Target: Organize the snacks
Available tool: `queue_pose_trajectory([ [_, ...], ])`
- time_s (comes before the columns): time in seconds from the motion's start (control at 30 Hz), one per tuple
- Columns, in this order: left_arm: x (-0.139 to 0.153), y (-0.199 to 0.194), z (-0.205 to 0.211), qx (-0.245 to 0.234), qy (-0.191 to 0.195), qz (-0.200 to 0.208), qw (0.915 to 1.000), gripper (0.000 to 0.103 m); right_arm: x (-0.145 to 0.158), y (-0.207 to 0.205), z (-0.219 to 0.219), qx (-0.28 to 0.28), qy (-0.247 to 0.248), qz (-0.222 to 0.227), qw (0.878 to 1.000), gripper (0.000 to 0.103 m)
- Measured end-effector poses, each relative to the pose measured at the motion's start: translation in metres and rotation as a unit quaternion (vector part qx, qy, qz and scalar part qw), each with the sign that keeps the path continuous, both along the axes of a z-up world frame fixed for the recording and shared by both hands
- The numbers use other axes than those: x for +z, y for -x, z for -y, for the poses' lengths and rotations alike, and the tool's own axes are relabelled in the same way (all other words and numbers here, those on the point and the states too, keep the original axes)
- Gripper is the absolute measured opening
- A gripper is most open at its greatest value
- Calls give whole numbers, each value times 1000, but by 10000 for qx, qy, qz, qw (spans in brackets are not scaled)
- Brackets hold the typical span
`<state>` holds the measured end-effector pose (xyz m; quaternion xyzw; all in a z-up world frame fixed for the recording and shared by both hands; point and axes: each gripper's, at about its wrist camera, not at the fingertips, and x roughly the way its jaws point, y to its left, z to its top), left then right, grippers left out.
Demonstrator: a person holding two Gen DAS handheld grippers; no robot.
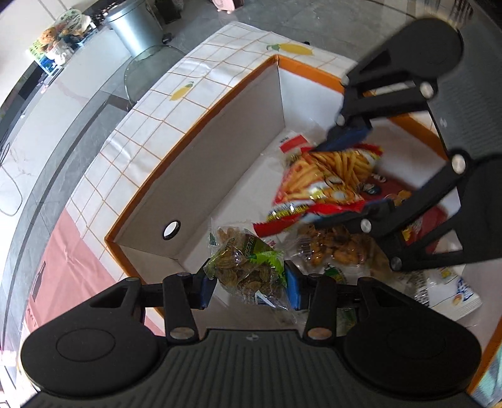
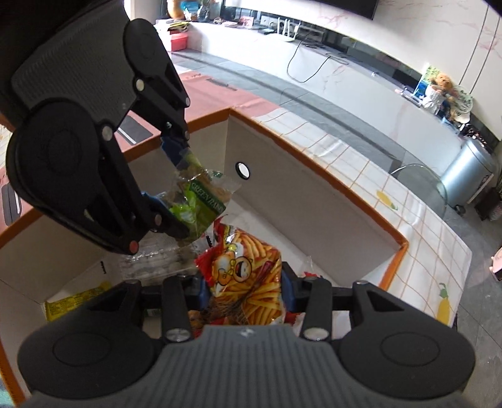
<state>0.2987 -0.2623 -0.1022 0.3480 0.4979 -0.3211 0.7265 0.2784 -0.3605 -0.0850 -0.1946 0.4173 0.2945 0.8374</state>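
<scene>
An orange-rimmed box with white walls [image 1: 219,150] sits on the table, and both grippers hang over its inside. My left gripper [image 1: 249,282] is shut on a clear bag with a green label [image 1: 248,266], its blue pads pressing each side. In the right wrist view that green bag [image 2: 204,201] dangles from the left gripper [image 2: 185,188] above the box floor. My right gripper [image 2: 244,285] is shut on a red bag printed with fries [image 2: 248,276]. The left wrist view shows the fries bag [image 1: 326,179] pinched in the right gripper [image 1: 354,175], low in the box.
Several other packs lie on the box floor: a clear bag of brown snacks [image 1: 332,251], a white pack [image 1: 451,288] and a yellow pack [image 2: 75,301]. A lemon-print checked cloth [image 1: 175,103] covers the table. A grey bin [image 1: 135,28] stands on the floor beyond.
</scene>
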Motion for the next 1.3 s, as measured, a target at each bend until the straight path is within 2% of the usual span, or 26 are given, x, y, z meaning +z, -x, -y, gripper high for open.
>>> queue_pose_trajectory([
  [0.2,-4,-6,3,-41,5,34,10000,51,2,-11,-2,83,-79,-170,9998,45],
  [0.3,-6,-9,6,-46,-8,106,9999,55,0,-14,-4,98,-83,-201,9997,46],
  [0.37,-5,-8,5,-39,31,113,9999,61,-2,-16,-4,63,-119,-240,9996,47],
  [0.43,-3,-8,3,-67,116,107,9999,62,-2,-12,-4,26,-151,-275,9995,51],
  [0.5,1,-8,0,-71,174,118,9998,66,0,-11,-3,-3,-177,-300,9994,63],
  [0.57,5,-8,-2,-59,253,129,9996,71,4,-10,-1,-3,-182,-317,9993,66],
  [0.67,14,-3,-7,5,380,146,9992,71,11,-10,-2,-56,-160,-336,9993,69],
  [1.0,61,38,-34,172,837,371,9957,71,45,13,-14,-505,-166,-613,9967,74],
  [1.17,90,67,-60,454,1214,612,9897,71,71,37,-20,-949,-373,-708,9923,74],
  [1.3,111,93,-84,870,1515,922,9803,71,88,62,-27,-1422,-489,-597,9868,76],
])
